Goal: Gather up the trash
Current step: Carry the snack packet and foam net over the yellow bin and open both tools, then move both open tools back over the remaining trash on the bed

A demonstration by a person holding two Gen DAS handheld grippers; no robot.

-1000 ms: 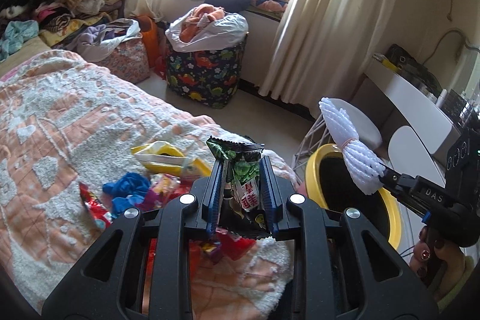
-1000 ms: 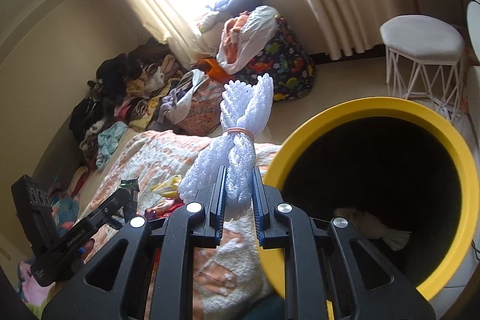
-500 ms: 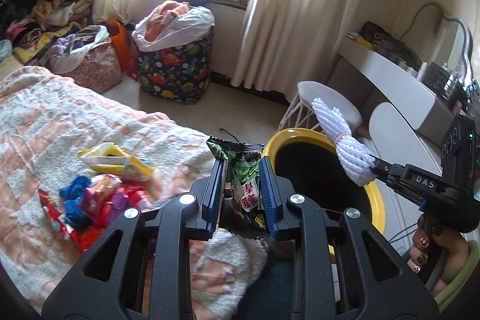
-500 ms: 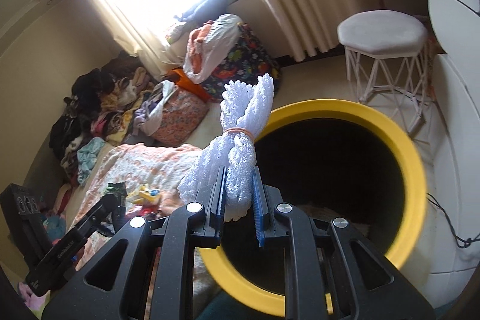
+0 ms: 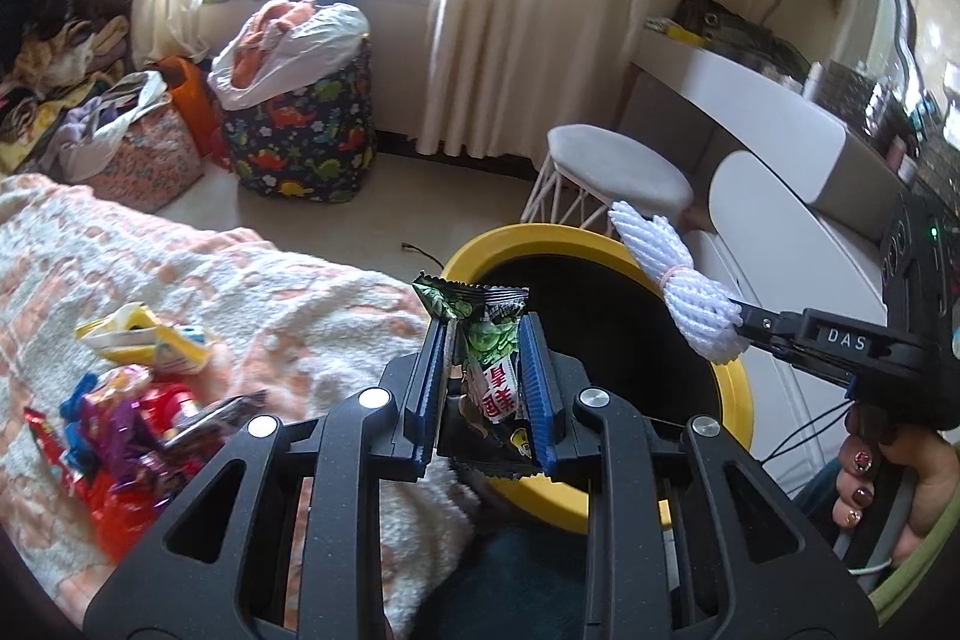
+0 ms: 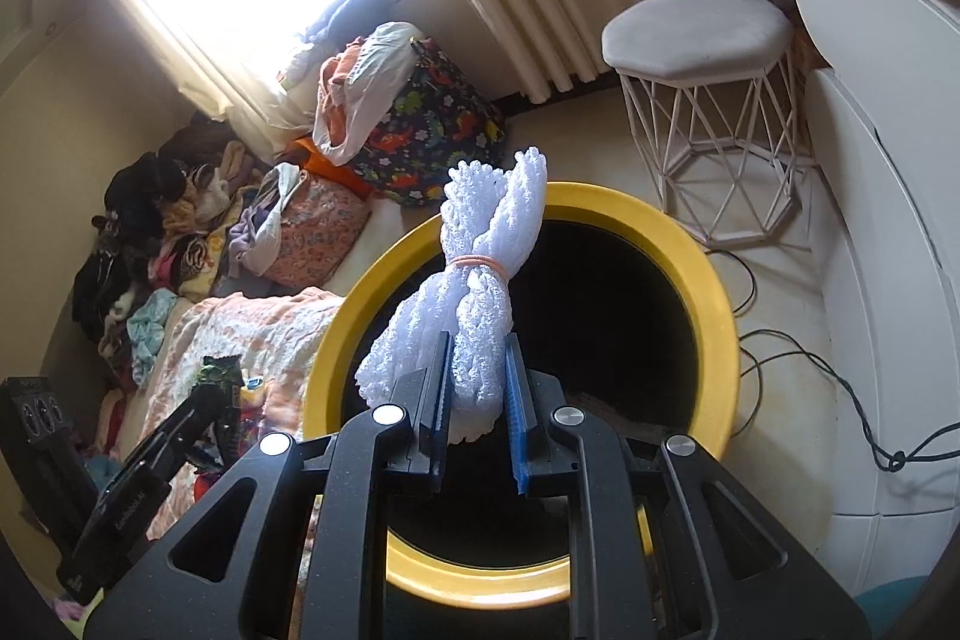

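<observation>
Trash is in both my grippers: the left gripper (image 5: pixel 483 370) clamps a green snack wrapper (image 5: pixel 489 346), the right gripper (image 6: pixel 474 388) a white foam net (image 6: pixel 480 292), above the yellow bin (image 6: pixel 717 316). Neither is dropped yet. More wrappers (image 5: pixel 129 400) wait on the bed's (image 5: pixel 288 292) near edge.

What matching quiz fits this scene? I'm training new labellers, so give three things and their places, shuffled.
Things:
1. green snack wrapper
2. white foam net
3. pile of wrappers

Places:
A. on the blanket
B. in the left gripper
C. in the right gripper

Pairs: 1-B, 2-C, 3-A
</observation>
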